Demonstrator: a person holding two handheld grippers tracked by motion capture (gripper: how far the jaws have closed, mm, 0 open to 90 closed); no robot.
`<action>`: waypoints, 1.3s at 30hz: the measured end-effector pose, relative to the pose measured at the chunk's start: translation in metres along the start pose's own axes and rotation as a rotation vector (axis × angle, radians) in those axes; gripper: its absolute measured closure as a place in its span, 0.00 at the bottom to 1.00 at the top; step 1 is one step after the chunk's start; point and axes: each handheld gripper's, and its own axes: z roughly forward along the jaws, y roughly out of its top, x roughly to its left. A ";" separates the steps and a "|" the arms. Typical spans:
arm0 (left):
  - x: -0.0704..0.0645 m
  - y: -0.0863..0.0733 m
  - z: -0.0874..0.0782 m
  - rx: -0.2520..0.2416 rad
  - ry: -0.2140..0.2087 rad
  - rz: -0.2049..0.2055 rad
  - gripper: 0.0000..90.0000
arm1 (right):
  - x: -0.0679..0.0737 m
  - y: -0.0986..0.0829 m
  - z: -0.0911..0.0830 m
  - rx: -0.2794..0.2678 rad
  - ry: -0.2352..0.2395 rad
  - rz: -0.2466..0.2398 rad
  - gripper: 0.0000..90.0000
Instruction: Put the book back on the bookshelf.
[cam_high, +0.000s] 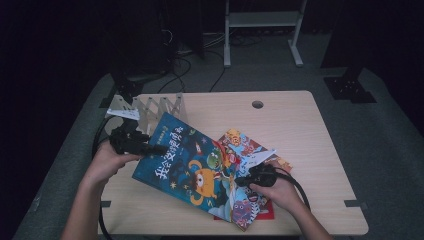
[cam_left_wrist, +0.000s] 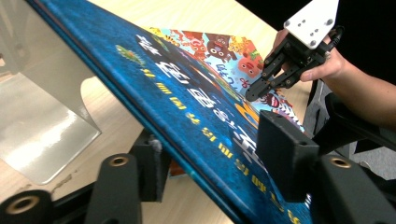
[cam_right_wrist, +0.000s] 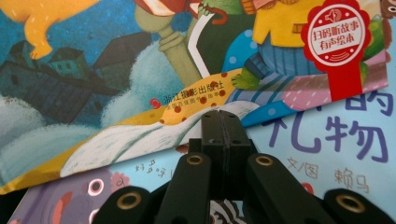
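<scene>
Blue picture book lifted at one edge over the tabletop (cam_high: 280, 115)

The left gripper (cam_high: 150, 148) has its fingers (cam_left_wrist: 286, 158) clamped on the blue book (cam_high: 187, 167), one above and one below its tilted cover. The right gripper (cam_high: 241, 180) (fingers pressed together, holding nothing) rests its tips at the book's lower edge, over the colourful book (cam_high: 247, 145) beneath; a clear stand (cam_high: 150, 110) sits beyond the left fingers

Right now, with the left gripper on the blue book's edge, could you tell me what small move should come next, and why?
Probably a small further lift by the left gripper. Its jaws are clamped on the blue book, which is tilted off the table with its far side on the colourful books beneath. The slotted rack stands just behind. The right gripper, shut, seems only to rest on the cover.
</scene>
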 end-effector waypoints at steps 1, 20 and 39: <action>0.001 0.003 -0.001 0.004 -0.007 0.000 0.56 | 0.000 0.000 0.000 0.000 0.001 -0.001 0.99; 0.006 0.069 -0.003 0.146 0.005 -0.029 0.71 | 0.005 0.010 0.014 -0.028 0.031 -0.015 0.98; -0.002 0.123 -0.009 0.223 0.063 -0.014 0.82 | -0.079 -0.046 -0.052 -0.168 -0.376 0.229 0.48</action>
